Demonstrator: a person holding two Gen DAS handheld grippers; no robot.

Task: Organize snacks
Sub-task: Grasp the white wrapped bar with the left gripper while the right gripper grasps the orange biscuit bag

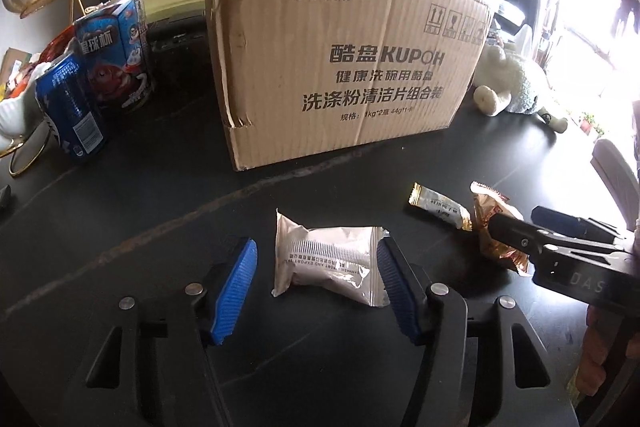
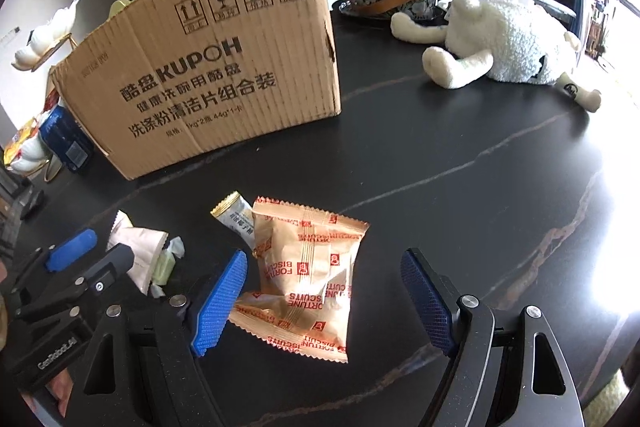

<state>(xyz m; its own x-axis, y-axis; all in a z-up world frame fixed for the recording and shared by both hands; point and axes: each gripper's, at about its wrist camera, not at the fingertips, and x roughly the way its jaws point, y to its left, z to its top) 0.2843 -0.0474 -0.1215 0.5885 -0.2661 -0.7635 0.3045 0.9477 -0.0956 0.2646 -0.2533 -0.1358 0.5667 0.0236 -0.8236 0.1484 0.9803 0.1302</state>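
At lower centre of the left wrist view, the white snack packet (image 1: 330, 259) lies on the table (image 1: 160, 195), long axis crosswise, between the open left hand-held gripper (image 1: 316, 291); the right hand-held gripper (image 2: 324, 307), open, straddles the biscuit packet (image 2: 308, 275).

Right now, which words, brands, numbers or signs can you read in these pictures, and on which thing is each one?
"酷盘KUPOH", "洗涤粉清洁片组合装", "20271128 DP09", four handling pictograms: cardboard box.
"FORTUNE BISCUITS", repeated: orange packet.
"星球杯": blue snack box.
"AND EXPORT", partly read: white packet.
"DAS", cut off: right gripper body.
"GenRobot.AI": left gripper body.
Blue can, small gold-edged sachet: print too small to read.
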